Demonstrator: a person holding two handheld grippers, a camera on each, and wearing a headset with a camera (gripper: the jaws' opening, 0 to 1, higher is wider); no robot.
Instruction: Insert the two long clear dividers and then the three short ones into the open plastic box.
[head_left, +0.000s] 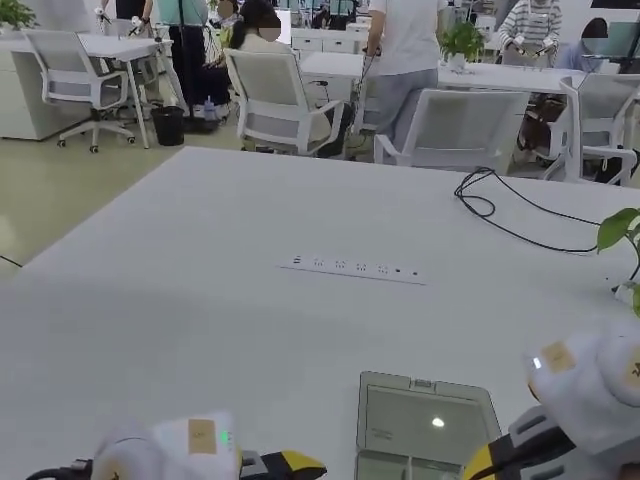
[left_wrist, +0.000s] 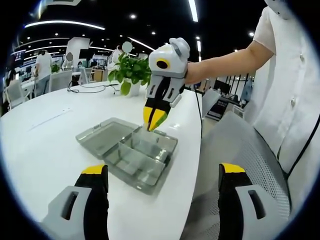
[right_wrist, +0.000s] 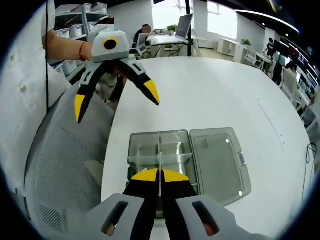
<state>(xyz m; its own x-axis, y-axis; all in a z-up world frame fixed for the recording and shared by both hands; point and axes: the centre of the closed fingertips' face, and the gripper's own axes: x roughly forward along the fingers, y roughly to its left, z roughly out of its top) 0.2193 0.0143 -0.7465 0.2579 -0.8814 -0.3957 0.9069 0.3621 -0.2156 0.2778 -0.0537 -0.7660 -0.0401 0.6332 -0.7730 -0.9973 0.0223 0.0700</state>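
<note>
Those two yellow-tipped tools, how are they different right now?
The left tool is spread wide open and empty; the right tool is pinched shut on a thin clear divider. The left tool hovers clear of the open box; the right tool's tips are down at it. Both have yellow tips.

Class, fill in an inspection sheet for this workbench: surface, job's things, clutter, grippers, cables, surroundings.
Surface: white table, smooth.
Job's things: clear plastic box, lid open flat beside it, dividers already standing inside; one clear divider seen edge-on in the right gripper.
Clutter: nothing seen.
Grippers: right gripper shut on the divider over the box; left gripper open, held apart from the box.
Cables: black cable loose on the far side; power strip set in the table.
Surroundings: potted plant, chairs, people beyond.
</note>
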